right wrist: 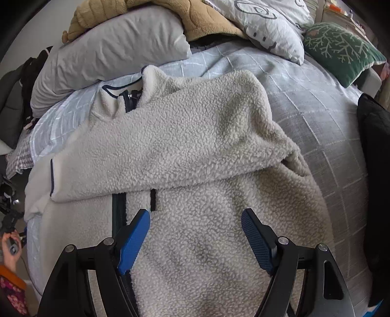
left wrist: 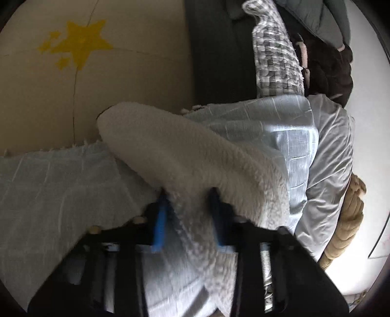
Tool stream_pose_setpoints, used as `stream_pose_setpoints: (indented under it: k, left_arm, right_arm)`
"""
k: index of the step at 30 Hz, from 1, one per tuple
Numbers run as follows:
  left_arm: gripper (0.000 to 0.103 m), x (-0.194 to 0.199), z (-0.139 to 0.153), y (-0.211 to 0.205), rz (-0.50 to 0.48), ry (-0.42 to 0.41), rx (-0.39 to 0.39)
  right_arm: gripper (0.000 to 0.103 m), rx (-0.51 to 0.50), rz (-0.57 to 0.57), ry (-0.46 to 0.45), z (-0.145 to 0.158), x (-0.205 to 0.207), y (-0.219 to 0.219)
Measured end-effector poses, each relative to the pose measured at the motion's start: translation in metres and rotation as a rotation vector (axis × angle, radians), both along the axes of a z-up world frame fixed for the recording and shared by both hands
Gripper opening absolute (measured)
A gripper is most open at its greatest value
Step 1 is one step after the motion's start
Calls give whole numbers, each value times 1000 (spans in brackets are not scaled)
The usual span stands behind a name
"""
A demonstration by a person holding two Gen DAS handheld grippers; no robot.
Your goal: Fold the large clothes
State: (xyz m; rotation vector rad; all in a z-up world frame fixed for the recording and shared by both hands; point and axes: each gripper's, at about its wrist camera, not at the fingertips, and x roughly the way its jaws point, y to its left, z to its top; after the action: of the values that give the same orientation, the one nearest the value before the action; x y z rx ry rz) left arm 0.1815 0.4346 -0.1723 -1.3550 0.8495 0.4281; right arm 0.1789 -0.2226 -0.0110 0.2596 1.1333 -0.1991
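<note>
A cream fleece jacket [right wrist: 195,151] with a dark zipper lies on the blue-grey checked bedcover [right wrist: 316,117]. One sleeve is folded across its chest. My right gripper [right wrist: 195,219] is open and empty, just above the jacket's lower body. In the left wrist view my left gripper [left wrist: 189,195] is shut on a thick fold of the fleece jacket [left wrist: 175,151], lifted off the bedcover [left wrist: 48,190]; the fleece runs between the blue fingers [left wrist: 160,214].
Pillows lie at the bed's head: a grey one [right wrist: 109,51], a white patterned one [right wrist: 268,26], a green one [right wrist: 341,48]. A tan plush [right wrist: 146,12] lies on them. Dark clothing [right wrist: 375,146] is at the right. A plaid cloth [left wrist: 275,53] and a star-marked floor [left wrist: 78,44] lie beyond the bed.
</note>
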Motion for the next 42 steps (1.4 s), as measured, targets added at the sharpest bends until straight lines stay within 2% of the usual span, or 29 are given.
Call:
stream_pose_setpoints:
  k: [3, 5, 8, 10, 13, 15, 19, 22, 25, 31, 33, 34, 35, 36, 37, 40, 42]
  left_arm:
    - [13, -3, 20, -2, 24, -27, 87]
    - [12, -6, 53, -10, 47, -98, 197]
    - [12, -2, 112, -35, -2, -221, 380]
    - [12, 0, 158, -62, -63, -335, 502]
    - [12, 4, 214, -109, -188, -488, 634]
    - [12, 5, 242, -143, -272, -570, 691]
    - [12, 12, 272, -220, -471, -685, 721]
    - [12, 17, 272, -277, -621, -715, 725]
    - [13, 25, 250, -339, -784, -687, 715]
    - [13, 33, 159, -435, -1109, -543, 626]
    - [15, 32, 113, -463, -1224, -449, 632]
    - [15, 31, 102, -466, -1243, -424, 632]
    - [17, 28, 82, -468, -1252, -426, 608]
    - [17, 25, 78, -469, -1248, -450, 604]
    - [17, 22, 78, -469, -1247, -474, 618]
    - [24, 20, 95, -470, -1268, -450, 613]
    - [44, 17, 106, -464, -1266, -418, 558]
  right_arm:
    - [79, -28, 1, -8, 0, 0, 1]
    - [79, -36, 0, -15, 1, -1, 1]
    - [79, -21, -15, -26, 2, -2, -3]
    - [79, 1, -27, -33, 3, -2, -4]
    - [79, 35, -36, -45, 5, -3, -6]
    - [79, 54, -40, -56, 7, -3, -7]
    - [79, 86, -48, -72, 9, -4, -8]
    - [79, 99, -50, -84, 12, -5, -8]
    - [79, 113, -57, -95, 14, -4, -9]
    - [79, 81, -63, -87, 11, -2, -12]
    - [79, 79, -70, -78, 7, 0, -13]
    - [79, 86, -73, -73, 4, 2, -13]
    - [79, 96, -73, -67, 2, 3, -12]
    - [79, 110, -68, -61, -1, 5, -11]
    - [79, 118, -64, -60, -1, 6, -9]
    - [79, 123, -31, -66, 0, 8, -1]
    - [79, 115, -8, -83, 4, 9, 3]
